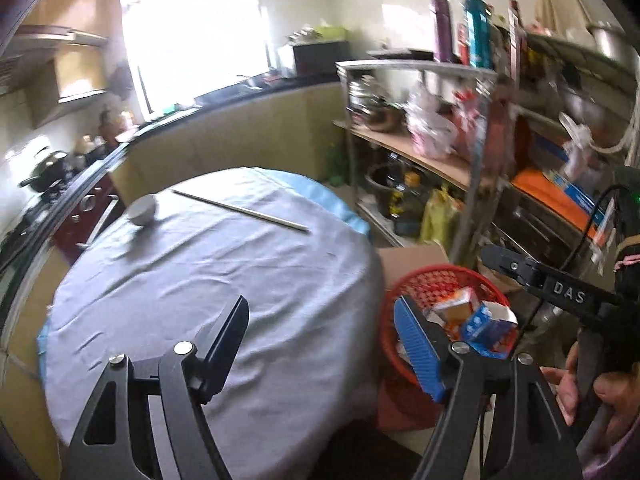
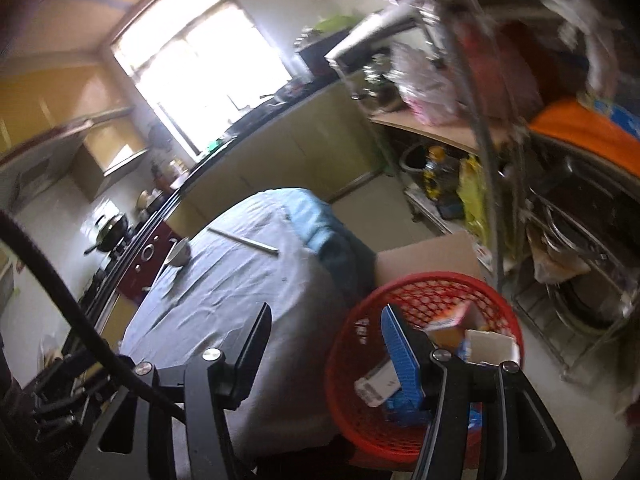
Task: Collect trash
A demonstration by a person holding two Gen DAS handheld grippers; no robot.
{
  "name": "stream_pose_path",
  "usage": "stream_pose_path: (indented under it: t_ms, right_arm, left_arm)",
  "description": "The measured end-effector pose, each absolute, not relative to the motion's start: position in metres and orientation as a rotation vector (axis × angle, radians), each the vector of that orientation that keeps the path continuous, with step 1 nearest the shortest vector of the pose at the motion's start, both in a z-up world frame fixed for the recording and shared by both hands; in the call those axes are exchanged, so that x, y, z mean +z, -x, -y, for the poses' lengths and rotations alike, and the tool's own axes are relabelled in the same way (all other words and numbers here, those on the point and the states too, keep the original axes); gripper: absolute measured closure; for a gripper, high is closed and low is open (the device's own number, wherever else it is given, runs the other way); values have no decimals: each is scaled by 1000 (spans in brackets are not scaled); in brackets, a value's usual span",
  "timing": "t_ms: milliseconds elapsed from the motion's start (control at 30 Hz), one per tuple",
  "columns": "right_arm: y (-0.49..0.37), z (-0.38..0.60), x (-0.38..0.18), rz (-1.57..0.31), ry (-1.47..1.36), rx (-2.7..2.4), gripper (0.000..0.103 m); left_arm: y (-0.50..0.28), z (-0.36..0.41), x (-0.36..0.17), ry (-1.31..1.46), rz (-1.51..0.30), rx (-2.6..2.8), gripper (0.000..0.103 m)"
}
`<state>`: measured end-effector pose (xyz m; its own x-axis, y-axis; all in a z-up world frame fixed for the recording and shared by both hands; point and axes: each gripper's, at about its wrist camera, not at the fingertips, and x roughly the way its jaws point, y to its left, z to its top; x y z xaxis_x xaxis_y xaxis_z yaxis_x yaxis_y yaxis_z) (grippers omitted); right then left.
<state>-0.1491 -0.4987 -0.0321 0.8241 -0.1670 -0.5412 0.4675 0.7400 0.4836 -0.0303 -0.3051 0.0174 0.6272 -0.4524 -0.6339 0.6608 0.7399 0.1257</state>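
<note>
A red mesh basket (image 1: 408, 284) stands on the floor right of the round table (image 1: 224, 280); it also shows in the right wrist view (image 2: 360, 320). It holds an orange carton (image 1: 456, 308) (image 2: 448, 324), a blue-and-white carton (image 1: 486, 322) and a white packet (image 2: 378, 384). My left gripper (image 1: 324, 340) is open and empty over the table's near right edge. My right gripper (image 2: 324, 344) is open and empty, above the gap between table and basket; it also shows in the left wrist view (image 1: 520, 272).
A grey bowl (image 1: 142, 210) and a pair of chopsticks (image 1: 240, 210) lie at the far side of the grey tablecloth. A cardboard sheet (image 2: 428, 254) stands behind the basket. Cluttered metal shelves (image 1: 480, 160) fill the right side. A kitchen counter (image 1: 240, 120) runs behind.
</note>
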Motion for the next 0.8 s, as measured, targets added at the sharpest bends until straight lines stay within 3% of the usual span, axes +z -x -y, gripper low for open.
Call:
stream_pose_path:
  t_ms: [167,800]
  right_arm:
    - [133,460,-5,-483,-569,-315,39]
    - [74,283,49,-482,-323,-68,32]
  left_arm:
    - [28,260,36,-332,-549,-553,19]
    - [12,88,59,-145,-501,-213,18]
